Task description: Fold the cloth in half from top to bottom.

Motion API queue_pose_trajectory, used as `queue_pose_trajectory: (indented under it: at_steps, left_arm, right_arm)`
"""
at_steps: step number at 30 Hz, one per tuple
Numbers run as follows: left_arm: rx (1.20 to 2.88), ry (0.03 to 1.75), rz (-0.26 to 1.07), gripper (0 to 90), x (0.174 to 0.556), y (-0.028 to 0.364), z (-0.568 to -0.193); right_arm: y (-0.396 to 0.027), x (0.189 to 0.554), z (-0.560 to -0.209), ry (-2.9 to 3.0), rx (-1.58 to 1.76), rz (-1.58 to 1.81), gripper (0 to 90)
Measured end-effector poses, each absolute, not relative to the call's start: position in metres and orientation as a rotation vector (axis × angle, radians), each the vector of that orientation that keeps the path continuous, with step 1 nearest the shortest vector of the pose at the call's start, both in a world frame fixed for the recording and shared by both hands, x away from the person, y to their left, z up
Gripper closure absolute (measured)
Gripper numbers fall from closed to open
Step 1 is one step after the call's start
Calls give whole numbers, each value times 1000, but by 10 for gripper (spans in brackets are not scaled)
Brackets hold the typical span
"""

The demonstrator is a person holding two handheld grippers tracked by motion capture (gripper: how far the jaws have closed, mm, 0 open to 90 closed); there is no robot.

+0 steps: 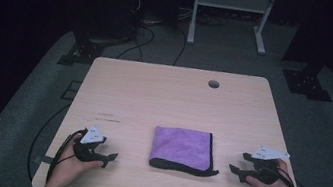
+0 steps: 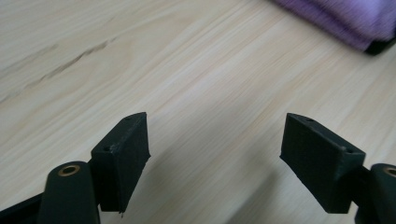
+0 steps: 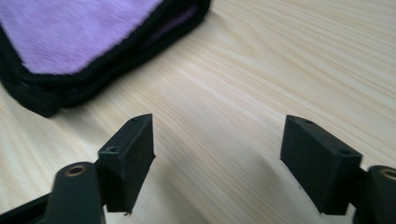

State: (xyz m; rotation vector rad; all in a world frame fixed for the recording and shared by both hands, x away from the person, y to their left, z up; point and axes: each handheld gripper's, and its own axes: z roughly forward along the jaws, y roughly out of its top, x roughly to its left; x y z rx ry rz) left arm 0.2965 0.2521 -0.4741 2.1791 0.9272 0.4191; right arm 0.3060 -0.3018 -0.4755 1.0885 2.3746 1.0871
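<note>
A purple cloth (image 1: 181,148) with a black hem lies folded into a square near the front middle of the wooden table (image 1: 154,96). My left gripper (image 1: 110,159) rests low over the table to the cloth's left, jaws apart and pointing toward it, with bare wood between them. In the left gripper view the left gripper (image 2: 215,149) is open and a corner of the cloth (image 2: 345,21) shows at the top right. My right gripper (image 1: 234,172) sits to the cloth's right, also open. The right gripper (image 3: 217,149) holds nothing, and the cloth (image 3: 79,32) lies ahead at the upper left.
A round cable hole (image 1: 213,84) is cut in the table near its far edge. Behind the table stand a white metal frame (image 1: 230,12) and cables on the grey floor. Black stand bases (image 1: 308,83) flank the table's far corners.
</note>
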Motion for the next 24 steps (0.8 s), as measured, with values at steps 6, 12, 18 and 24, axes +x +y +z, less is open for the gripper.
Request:
queue_pose_trajectory:
  at_steps: [6,12,18,24]
  left_arm:
    - [2157,926,433,173,296,262,-482]
    - [2179,957,428,38,297,261,-483]
    - [2181,957,425,1,297,260,-484]
    - [2180,957,425,1,297,260,-484]
  right_arm:
    - [-316,306,-482,2361,1137,1042,207]
    - [-324,305,-487,2334,1141,1031,136]
    - [-325,305,-487,2334,1143,1029,129]
    - [-325,305,-487,2334,1143,1028,127]
